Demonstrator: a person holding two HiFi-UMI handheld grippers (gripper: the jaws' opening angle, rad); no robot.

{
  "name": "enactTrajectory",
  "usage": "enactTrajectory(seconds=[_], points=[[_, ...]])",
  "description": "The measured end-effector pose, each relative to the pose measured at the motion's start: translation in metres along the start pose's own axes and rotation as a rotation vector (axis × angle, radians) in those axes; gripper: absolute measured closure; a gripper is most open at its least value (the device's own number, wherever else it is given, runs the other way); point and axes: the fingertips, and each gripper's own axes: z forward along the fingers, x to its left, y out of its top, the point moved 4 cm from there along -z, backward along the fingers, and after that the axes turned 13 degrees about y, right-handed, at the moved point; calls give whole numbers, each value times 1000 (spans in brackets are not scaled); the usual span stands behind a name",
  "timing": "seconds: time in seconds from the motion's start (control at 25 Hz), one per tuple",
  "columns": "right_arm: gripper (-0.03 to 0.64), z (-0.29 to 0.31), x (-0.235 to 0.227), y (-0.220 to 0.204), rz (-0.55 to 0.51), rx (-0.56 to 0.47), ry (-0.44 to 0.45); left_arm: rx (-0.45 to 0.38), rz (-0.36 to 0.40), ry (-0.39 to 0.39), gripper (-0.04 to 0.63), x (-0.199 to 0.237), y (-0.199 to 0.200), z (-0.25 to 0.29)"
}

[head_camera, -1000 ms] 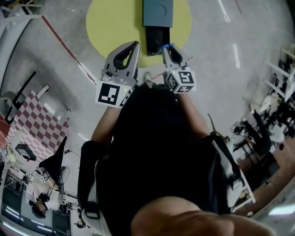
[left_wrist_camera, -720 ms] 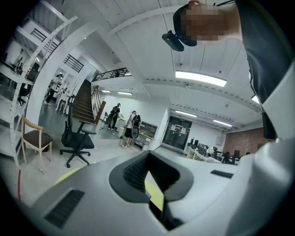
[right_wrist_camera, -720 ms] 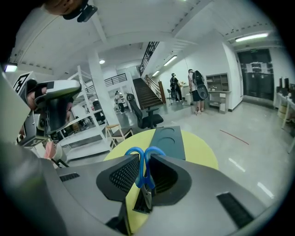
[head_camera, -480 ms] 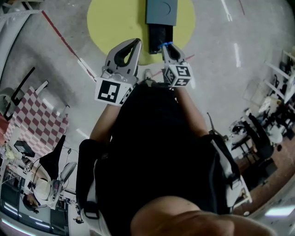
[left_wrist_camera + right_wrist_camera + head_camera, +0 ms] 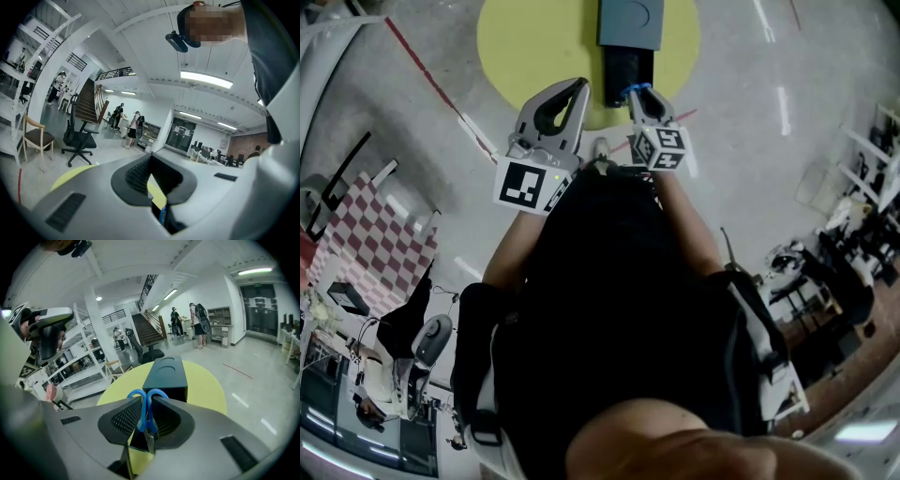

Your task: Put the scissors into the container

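Observation:
My right gripper [image 5: 638, 96] is shut on the scissors [image 5: 635, 90], just short of the dark box container [image 5: 628, 21] on a round yellow table [image 5: 534, 47]. In the right gripper view the blue handles of the scissors [image 5: 147, 404] stick out forward between the jaws, and the metal blades point back toward the camera. The container [image 5: 166, 373] lies straight ahead, its open black end facing the gripper [image 5: 146, 411]. My left gripper [image 5: 577, 87] hovers beside it to the left, shut with nothing in it. The left gripper view shows that gripper [image 5: 151, 161] against the yellow tabletop.
A red tape line [image 5: 436, 89] crosses the grey floor left of the table. A chequered mat [image 5: 375, 244] lies further left. An office chair [image 5: 77, 136] and a wooden chair [image 5: 35, 138] stand beyond. Shelves [image 5: 70, 376], stairs and distant people fill the hall.
Both grippers have edged slightly forward toward the container, the scissors still held in the right one. The left gripper stays shut.

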Motion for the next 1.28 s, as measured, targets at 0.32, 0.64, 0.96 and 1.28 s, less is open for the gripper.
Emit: enactTrajectory(seconds=[0.32,0.64,0.96,1.28], points=[[541,4,0,2,9,-9,2,7,-5,8,600,7,-3,-4],[541,9,-4,1,26,-2,-2,11,-16,7,600,7,-3,1],[541,12,-12,-11,36,30,-16,10,-11,3,600,9,-2,2],[541,20,-18,-13,49,41,-27,-8,-48,14,600,12,3,6]])
